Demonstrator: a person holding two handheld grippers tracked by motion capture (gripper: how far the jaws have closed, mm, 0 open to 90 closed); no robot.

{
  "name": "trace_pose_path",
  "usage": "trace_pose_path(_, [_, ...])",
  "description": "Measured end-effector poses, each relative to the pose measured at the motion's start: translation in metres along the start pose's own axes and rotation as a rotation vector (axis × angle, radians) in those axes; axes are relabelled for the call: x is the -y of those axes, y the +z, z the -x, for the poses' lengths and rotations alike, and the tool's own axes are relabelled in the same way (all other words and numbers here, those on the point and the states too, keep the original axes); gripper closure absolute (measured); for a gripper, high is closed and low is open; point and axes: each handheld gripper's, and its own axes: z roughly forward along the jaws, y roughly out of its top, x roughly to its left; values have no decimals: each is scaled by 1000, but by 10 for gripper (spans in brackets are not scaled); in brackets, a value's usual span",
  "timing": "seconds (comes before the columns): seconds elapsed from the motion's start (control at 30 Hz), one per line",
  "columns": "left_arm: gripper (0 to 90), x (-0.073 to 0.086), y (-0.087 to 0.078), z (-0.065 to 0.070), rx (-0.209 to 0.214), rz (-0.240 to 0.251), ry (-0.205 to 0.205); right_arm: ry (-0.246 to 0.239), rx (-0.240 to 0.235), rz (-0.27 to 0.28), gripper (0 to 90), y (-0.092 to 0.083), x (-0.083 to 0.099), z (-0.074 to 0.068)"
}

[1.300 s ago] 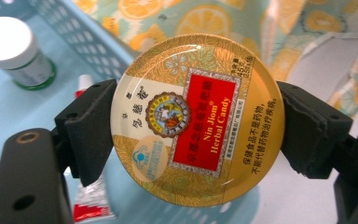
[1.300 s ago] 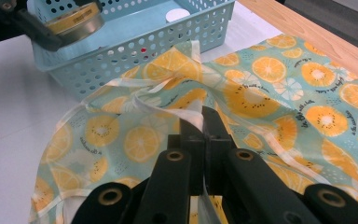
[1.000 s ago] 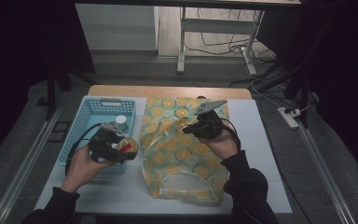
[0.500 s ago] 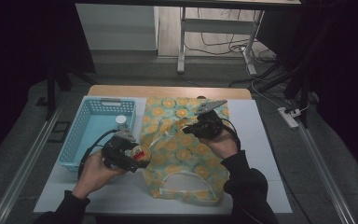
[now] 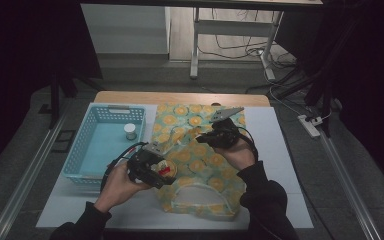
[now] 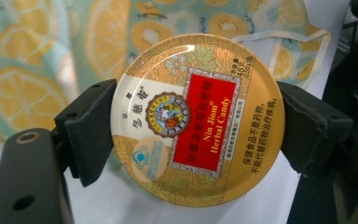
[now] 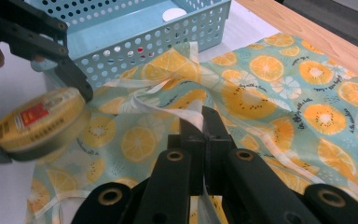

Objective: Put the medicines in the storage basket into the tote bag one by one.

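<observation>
The round candy tin (image 6: pixel 196 120) faces its lid up the left hand-held gripper (image 6: pixel 196 126), clamped across its width. The right hand-held gripper (image 7: pixel 204 123) is clenched on the fruit-print bag's (image 7: pixel 279 88) white strap (image 7: pixel 186 114).

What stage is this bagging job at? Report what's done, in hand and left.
Done: the candy tin is out of the blue basket, clamped in the left tongs. In hand: the tin hangs above the fruit-print bag, while the right tongs pinch the bag's white edge and lift it. Left: putting the tin into the bag, probably; a white-capped bottle waits in the basket.
</observation>
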Motion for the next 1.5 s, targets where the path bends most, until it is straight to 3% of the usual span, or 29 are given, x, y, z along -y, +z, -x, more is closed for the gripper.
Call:
trace_pose_path(0.27, [206,-11,18,3,24,-14,23,-1,0,2,899,0,1,1])
trace_pose_path(0.97, [206,-46,66,5,34,-12,62,-4,9,0,899,2,1,2])
trace_pose_path(1.3, [205,-52,84,-4,-17,-24,61,-3,16,-8,899,4,3,3])
trace_pose_path(1.5, [205,-51,91,-16,-46,-12,19,-5,20,-20,899,8,4,3])
